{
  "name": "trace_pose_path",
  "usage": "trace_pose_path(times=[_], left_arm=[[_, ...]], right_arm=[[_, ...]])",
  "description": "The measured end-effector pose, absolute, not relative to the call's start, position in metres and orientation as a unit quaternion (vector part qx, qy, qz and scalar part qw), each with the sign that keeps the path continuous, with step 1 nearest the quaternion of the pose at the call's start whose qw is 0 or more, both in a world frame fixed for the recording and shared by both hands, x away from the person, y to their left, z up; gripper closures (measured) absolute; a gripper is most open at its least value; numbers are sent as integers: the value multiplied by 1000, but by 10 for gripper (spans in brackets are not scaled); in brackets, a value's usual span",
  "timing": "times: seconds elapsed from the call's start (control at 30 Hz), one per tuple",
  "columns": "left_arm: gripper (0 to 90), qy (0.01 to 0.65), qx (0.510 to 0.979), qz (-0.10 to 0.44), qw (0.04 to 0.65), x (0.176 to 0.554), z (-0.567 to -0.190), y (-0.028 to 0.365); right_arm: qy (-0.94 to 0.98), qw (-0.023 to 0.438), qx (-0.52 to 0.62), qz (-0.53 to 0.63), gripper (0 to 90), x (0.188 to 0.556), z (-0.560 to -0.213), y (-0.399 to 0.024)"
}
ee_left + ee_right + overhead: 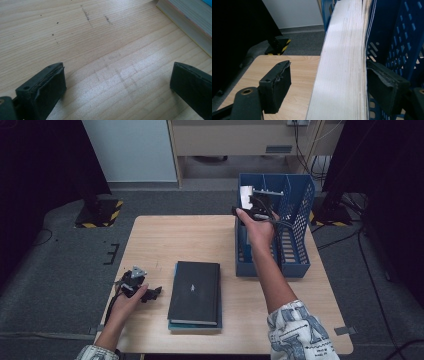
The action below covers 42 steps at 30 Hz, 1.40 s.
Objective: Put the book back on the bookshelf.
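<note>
Right gripper (pixel 327 87) open around 1 upright book (pixel 342 65); we back straight out, leaving it in the blue rack (pixel 300 220).

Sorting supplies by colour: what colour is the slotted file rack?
Blue; the file rack shows best in the high view.

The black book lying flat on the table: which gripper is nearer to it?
Left. The left gripper rests just beside the black book; the right gripper is far off at the blue rack.

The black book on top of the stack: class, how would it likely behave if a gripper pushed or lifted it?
The black book lies flat and looks thick, so it probably feels stiff and fairly heavy. Pushed, it would likely slide across the book beneath rather than tip.
</note>
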<state>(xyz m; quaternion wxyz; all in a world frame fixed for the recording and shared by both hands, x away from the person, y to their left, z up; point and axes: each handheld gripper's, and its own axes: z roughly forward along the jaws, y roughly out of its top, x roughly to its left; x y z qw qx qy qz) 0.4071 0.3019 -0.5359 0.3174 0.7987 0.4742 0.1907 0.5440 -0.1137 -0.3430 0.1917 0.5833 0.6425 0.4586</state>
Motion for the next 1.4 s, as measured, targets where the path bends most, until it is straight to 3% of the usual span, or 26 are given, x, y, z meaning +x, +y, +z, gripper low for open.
trace_pose_path(times=[0.5,0.93,1.4], left_arm=[[0,474,799,191,317,407,-536,302],[0,473,799,191,319,408,-536,301],[0,473,800,189,317,407,-536,299]], right_arm=[[657,190,561,466,58,533,-336,-117],[671,196,535,475,39,500,-330,-134],[677,182,521,487,49,465,-355,-163]])
